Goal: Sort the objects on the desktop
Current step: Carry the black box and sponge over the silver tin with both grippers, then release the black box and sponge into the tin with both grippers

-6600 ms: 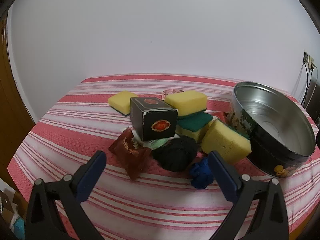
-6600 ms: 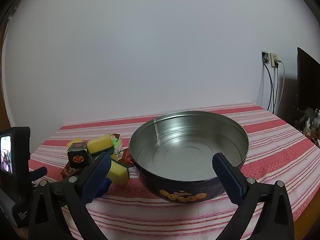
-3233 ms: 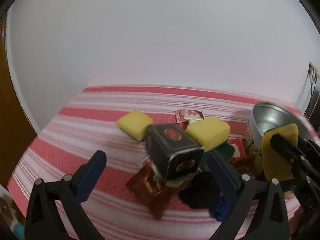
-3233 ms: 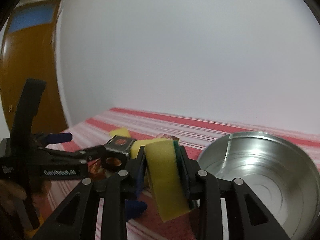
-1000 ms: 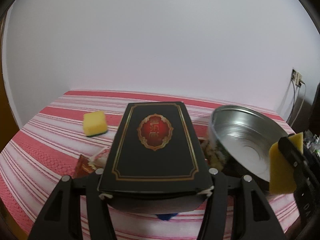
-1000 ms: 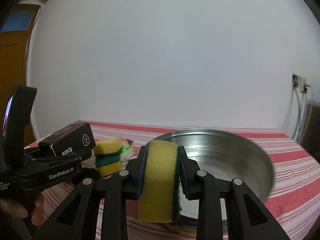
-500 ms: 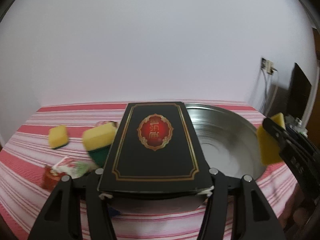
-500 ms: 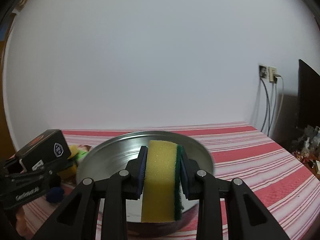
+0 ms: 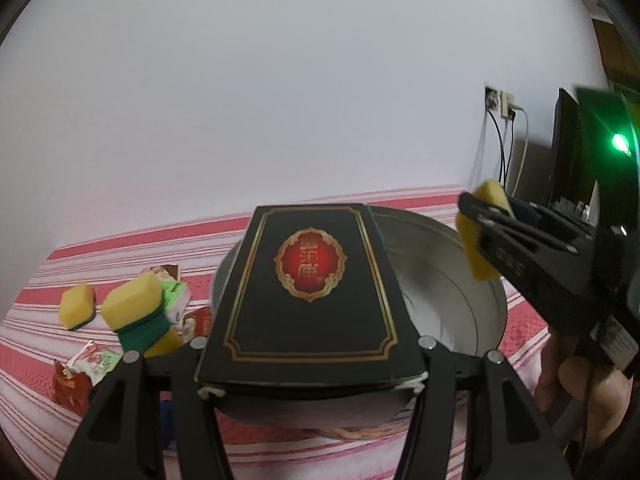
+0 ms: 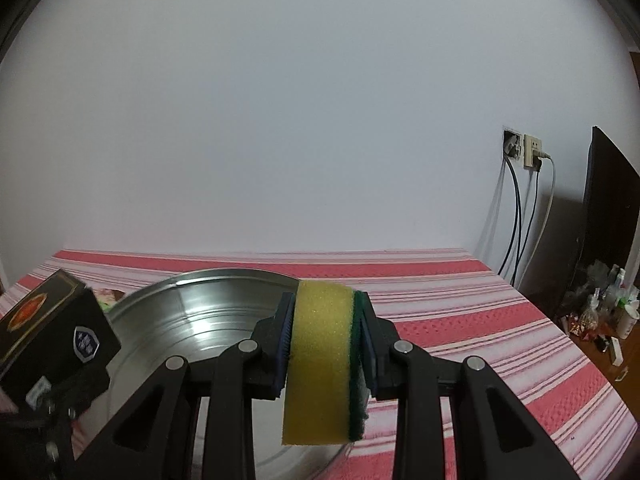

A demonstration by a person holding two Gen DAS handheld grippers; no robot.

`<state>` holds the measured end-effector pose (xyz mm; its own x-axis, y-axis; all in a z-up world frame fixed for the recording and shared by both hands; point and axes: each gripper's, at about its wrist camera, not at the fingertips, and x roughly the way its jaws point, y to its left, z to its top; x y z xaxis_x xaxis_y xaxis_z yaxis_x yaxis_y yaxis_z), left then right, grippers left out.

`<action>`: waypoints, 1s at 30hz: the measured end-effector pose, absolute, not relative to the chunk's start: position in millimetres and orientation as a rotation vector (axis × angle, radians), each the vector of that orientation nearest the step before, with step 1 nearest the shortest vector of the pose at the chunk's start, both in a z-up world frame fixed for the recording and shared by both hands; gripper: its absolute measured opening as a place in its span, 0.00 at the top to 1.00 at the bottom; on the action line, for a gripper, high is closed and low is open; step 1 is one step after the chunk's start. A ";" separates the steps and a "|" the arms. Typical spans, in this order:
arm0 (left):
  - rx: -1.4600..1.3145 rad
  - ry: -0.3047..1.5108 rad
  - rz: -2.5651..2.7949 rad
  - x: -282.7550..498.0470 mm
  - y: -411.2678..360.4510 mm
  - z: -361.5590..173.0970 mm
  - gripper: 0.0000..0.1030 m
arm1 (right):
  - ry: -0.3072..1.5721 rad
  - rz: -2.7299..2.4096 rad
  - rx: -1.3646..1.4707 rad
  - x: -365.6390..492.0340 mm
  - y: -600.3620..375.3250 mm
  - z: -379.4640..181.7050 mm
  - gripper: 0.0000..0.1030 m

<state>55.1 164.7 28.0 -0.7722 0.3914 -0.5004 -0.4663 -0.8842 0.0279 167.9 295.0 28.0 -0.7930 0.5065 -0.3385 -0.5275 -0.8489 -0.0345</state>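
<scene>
Held low in the centre of the left wrist frame: a black rectangular carton with gold border and red oval emblem [image 9: 310, 284], clamped flat between the jaws of the left gripper [image 9: 310, 364], its far end reaching over the near rim of a round, shiny metal tin [image 9: 460, 280]. Poised, apparently, for release into the tin's bare interior.

At mid right of the same frame: a yellow sponge with green scouring backing [image 10: 322, 360], squeezed on edge in the shut right gripper [image 10: 324, 354], hanging above the tin's right rim; seen lower centre in the right wrist frame, yellow face left, green face right. Likely carried upright so as to drop cleanly past the rim.

At lower left of the left wrist frame, waiting outside the tin on the red-and-white striped tablecloth [image 9: 120, 248]: a small yellow sponge [image 9: 77, 306], a stacked yellow-and-green sponge [image 9: 138, 316], and torn red and white snack wrappers [image 9: 82, 372].

At far right, beyond the table edge: wall sockets with trailing cables [image 10: 524, 152]. Tin judged empty so far; sorting barely begun.
</scene>
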 end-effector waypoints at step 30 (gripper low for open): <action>-0.482 0.150 2.751 50.6 174.2 9.6 0.01 | 0.129 2.488 -0.406 149.2 321.4 10.6 0.22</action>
<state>50.6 174.2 9.6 -0.8834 0.3145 -0.3474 -0.3505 -0.9355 0.0444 149.2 321.4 10.6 -0.7681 0.5559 -0.3178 -0.5858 -0.8104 -0.0017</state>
